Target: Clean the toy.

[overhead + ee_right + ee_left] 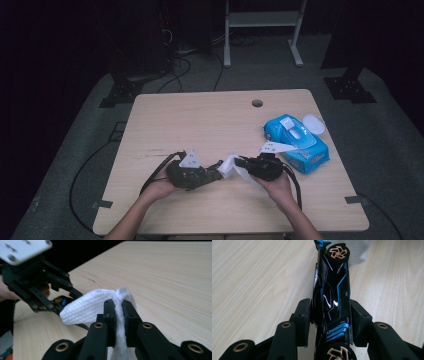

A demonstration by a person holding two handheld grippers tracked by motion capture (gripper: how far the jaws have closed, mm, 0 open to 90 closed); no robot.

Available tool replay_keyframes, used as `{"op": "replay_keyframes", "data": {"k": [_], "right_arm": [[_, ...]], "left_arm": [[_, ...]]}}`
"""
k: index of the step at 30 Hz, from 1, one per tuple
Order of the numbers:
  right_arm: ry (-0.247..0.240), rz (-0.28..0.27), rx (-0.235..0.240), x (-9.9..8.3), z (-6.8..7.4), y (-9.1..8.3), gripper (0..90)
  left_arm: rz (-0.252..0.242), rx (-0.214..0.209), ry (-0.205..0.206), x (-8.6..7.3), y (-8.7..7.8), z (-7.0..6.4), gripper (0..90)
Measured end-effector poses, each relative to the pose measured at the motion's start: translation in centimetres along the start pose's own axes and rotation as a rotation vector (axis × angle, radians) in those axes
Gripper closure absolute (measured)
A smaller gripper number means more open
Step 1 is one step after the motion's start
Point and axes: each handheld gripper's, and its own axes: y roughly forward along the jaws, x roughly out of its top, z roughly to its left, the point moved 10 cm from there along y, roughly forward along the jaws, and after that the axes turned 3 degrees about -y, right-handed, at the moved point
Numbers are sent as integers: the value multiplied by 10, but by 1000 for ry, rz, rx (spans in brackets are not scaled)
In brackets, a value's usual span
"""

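1. Toy car (331,292), black with blue stripes, sits between the jaws of the left gripper (192,172), which squeeze its sides just above the bench (200,120).
2. Right gripper (119,315) has its jaws pinched tight on a white wet wipe (85,307). The wipe sticks out toward the car and looks like it touches the car's front end, but I cannot tell for sure.
3. What looks done: one wipe is out of the blue wipe pack (299,142), whose lid (289,125) stands flipped open, and the car is picked up and held.
4. What looks left: I think most of the rubbing is still to do. The car's shiny top in the left gripper view has no wipe on it.
5. Count of things: one toy car, with two gold wheels showing in the left gripper view. One wipe out. One blue pack, near the right edge of the bench. Two grippers, one in each hand.
6. Also one small round hole (257,103) near the far edge of the bench.
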Motion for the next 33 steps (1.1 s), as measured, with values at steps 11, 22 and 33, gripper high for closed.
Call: {"op": "replay_keyframes", "data": {"k": [11, 22, 33], "right_arm": [[-29, 57, -10, -11, 2, 9, 826], [-38, 62, -20, -16, 0, 1, 825], [-40, 82, -19, -20, -1, 3, 822]], "left_arm": [[8, -13, -22, -9, -10, 3, 524], [152, 22, 76, 19, 16, -8, 465], [229, 53, 103, 18, 29, -8, 560]]}}
